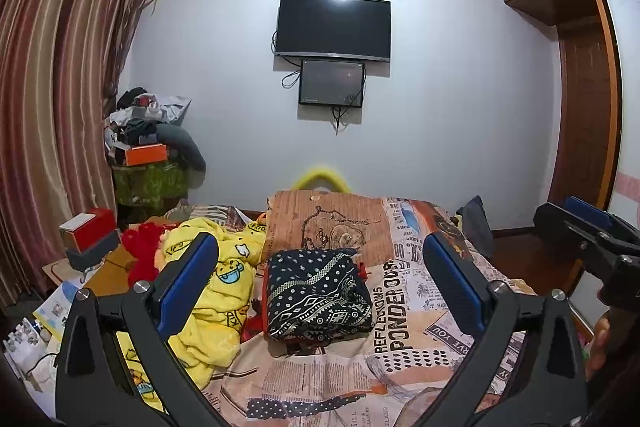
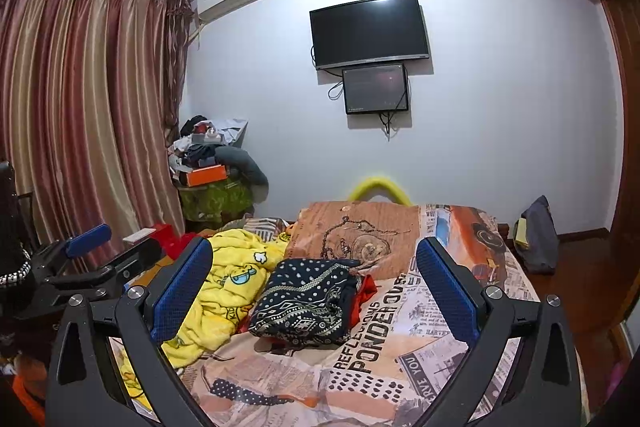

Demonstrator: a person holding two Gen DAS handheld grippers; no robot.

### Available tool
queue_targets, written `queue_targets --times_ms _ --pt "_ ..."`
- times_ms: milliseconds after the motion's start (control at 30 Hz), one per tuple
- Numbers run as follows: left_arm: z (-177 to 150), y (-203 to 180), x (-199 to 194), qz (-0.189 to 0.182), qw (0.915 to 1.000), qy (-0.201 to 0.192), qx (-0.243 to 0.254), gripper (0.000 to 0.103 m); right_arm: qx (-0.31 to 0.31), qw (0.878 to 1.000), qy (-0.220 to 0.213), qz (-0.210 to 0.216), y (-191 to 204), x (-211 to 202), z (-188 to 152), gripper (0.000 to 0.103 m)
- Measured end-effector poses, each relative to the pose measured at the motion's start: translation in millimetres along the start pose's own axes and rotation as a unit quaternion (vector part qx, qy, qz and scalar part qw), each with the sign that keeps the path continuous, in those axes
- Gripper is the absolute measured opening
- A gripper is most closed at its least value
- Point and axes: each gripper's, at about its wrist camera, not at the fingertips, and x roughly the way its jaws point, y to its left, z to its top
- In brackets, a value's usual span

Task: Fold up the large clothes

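Folded garment [image 1: 318,293] lies beside yellow blanket [image 1: 218,279] on bed [image 1: 400,355].

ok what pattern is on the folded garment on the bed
Dark navy with white polka dots and geometric bands on the folded garment; clearest in the left wrist view.

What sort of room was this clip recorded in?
Most likely a home bedroom. A bed with a newspaper-print cover fills the foreground and carries a folded dark patterned garment and a crumpled yellow blanket. A TV hangs on the far wall, and striped curtains cover the left side.
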Motion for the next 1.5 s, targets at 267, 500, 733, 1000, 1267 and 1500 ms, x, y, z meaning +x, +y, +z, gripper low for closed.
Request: queue_targets --times_ms 267,500,733,1000,1267,1500 --pt "-0.4 2.1 -0.1 -0.002 1.0000 0.001 -0.005 0.103 0.003 1.000 0.000 0.001 -0.8 -1.4 2.1 0.101" --pt "0.6 2.2 -1.7 -0.003 1.0000 0.001 -0.007 0.103 0.005 1.000 -0.003 0.002 -1.6 -4.0 1.4 0.101" --pt "-0.3 -2.9 -5.4 -0.005 1.0000 0.002 -0.007 0.103 0.006 1.000 -0.004 0.000 -2.1 -4.1 0.1 0.101" --pt "-1.4 -8.7 -8.4 -0.009 0.9999 0.002 -0.004 0.103 0.010 1.000 0.000 -0.001 -3.3 -2.0 -0.4 0.101" --pt "-3.4 -13.6 -8.8 -0.013 0.9999 0.008 0.001 0.103 0.017 1.000 0.002 -0.003 -4.8 -2.0 -1.4 0.101" --pt "-5.6 -18.0 -9.9 -0.025 0.9996 0.011 0.004 0.103 0.019 1.000 0.003 -0.006 -4.4 -1.5 -1.0 0.101"
